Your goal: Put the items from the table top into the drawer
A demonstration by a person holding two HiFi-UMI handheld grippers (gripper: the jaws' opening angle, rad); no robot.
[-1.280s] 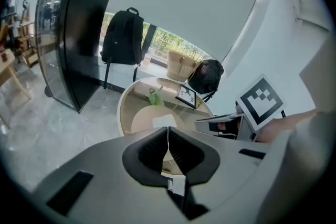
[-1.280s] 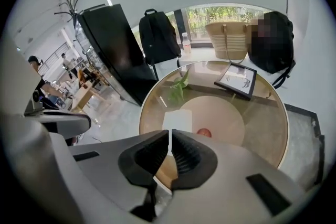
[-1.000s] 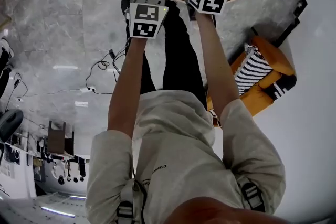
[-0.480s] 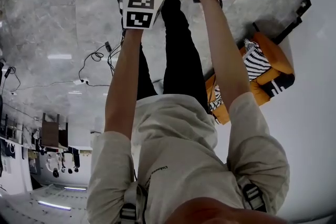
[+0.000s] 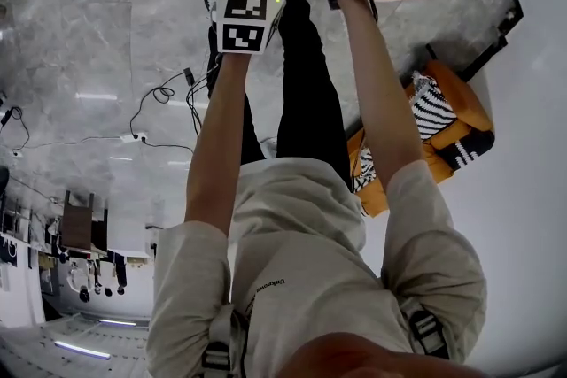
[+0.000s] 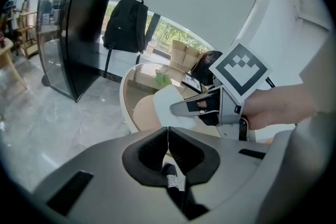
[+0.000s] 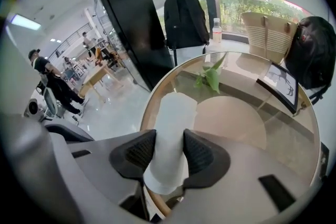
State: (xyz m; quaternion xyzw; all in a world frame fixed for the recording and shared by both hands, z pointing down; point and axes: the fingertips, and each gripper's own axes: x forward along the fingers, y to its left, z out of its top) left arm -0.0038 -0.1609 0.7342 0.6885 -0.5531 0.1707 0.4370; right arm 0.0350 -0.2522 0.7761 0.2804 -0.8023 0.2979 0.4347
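White roll (image 7: 173,115) (just one), right tongs (image 7: 169,153) just closing onto it, left tongs (image 6: 167,140) clenched empty

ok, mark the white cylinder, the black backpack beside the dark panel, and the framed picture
white cylinder (image 7: 176,113), right gripper view, its upper half.
black backpack (image 7: 184,16), right gripper view, middle of its front panel.
framed picture (image 7: 279,84), right gripper view, centre of the picture face.
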